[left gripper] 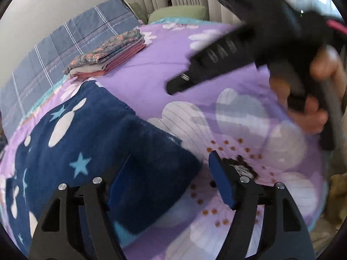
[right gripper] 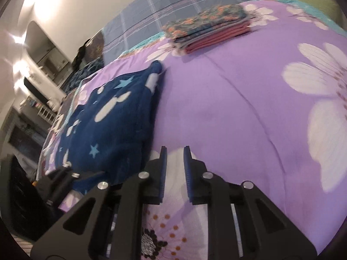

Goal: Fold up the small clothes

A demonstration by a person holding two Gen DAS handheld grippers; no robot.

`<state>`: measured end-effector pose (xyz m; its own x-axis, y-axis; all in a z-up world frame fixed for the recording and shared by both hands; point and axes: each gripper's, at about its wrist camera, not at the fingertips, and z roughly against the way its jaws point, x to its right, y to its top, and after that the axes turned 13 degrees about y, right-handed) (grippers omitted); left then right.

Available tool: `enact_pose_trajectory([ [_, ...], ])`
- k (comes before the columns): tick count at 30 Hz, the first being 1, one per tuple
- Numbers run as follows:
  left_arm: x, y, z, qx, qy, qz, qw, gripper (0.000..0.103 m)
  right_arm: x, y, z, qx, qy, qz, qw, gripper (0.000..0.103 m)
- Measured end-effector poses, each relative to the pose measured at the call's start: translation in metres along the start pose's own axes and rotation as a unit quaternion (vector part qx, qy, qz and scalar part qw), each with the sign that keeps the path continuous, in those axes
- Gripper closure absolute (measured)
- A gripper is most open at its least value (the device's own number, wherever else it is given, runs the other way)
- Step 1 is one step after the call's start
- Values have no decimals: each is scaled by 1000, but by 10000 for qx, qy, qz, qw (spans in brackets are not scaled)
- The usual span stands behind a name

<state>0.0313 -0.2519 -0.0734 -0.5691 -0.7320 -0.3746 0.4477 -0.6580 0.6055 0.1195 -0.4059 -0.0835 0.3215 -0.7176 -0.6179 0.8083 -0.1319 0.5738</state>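
A folded navy fleece garment (left gripper: pixel 91 143) with white shapes and light-blue stars lies on the purple flowered bedspread (left gripper: pixel 151 65). My left gripper (left gripper: pixel 171 173) is open just above the garment's right edge, with its left pad over the fleece and its right pad over the bedspread. In the right wrist view the same garment (right gripper: pixel 112 117) lies to the left. My right gripper (right gripper: pixel 175 158) hangs empty above the bedspread (right gripper: pixel 227 99), its jaws a narrow gap apart. It also shows blurred in the left wrist view (left gripper: pixel 180 82), held by a hand.
A stack of folded clothes (left gripper: pixel 112 54), floral piece on top and pink ones below, sits at the far side of the bed; it also shows in the right wrist view (right gripper: pixel 208 28). A blue checked quilt (left gripper: pixel 54 49) and green pillows (left gripper: pixel 180 13) lie behind.
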Motion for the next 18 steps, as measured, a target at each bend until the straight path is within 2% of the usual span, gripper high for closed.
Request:
enact_pose_trajectory([
  [1, 1, 1, -3, -10, 45, -10, 10000, 31, -1, 6, -5, -77, 43, 52, 9999, 86],
  [2, -3, 2, -3, 8, 69, 33, 10000, 39, 0, 14, -11, -153, 75, 96, 9998, 86],
  [3, -8, 2, -3, 15, 26, 122, 9999, 54, 1, 22, -19, -221, 87, 110, 9997, 86],
  [4, -12, 3, -2, -11, -37, 197, 9998, 62, 4, 31, -29, -315, 113, 73, 9994, 86],
  [5, -21, 2, 1, -46, -106, 345, 9993, 80, 7, 39, -40, -430, 177, -8, 9989, 86],
  [6, -28, 1, 3, -77, -188, 478, 9987, 84, 11, 49, -54, -579, 283, -134, 9978, 86],
  [10, -55, -7, 17, -97, -344, 890, 9954, 86, 11, 71, -88, -865, 287, -146, 9957, 85],
  [11, -56, -8, 18, -91, -358, 909, 9952, 86, 9, 76, -93, -858, 442, -130, 9952, 77],
  [12, -58, -9, 19, -83, -362, 920, 9951, 86, 8, 80, -96, -834, 630, -154, 9944, 63],
  [14, -56, -8, 18, -86, -360, 921, 9951, 86, 5, 87, -100, -805, 1115, -250, 9902, 51],
  [15, -54, -8, 18, -91, -378, 940, 9948, 86, 2, 89, -103, -858, 1231, -229, 9884, 49],
  [18, -51, -7, 16, -105, -405, 920, 9949, 86, 0, 88, -114, -1000, 1033, -149, 9895, 44],
])
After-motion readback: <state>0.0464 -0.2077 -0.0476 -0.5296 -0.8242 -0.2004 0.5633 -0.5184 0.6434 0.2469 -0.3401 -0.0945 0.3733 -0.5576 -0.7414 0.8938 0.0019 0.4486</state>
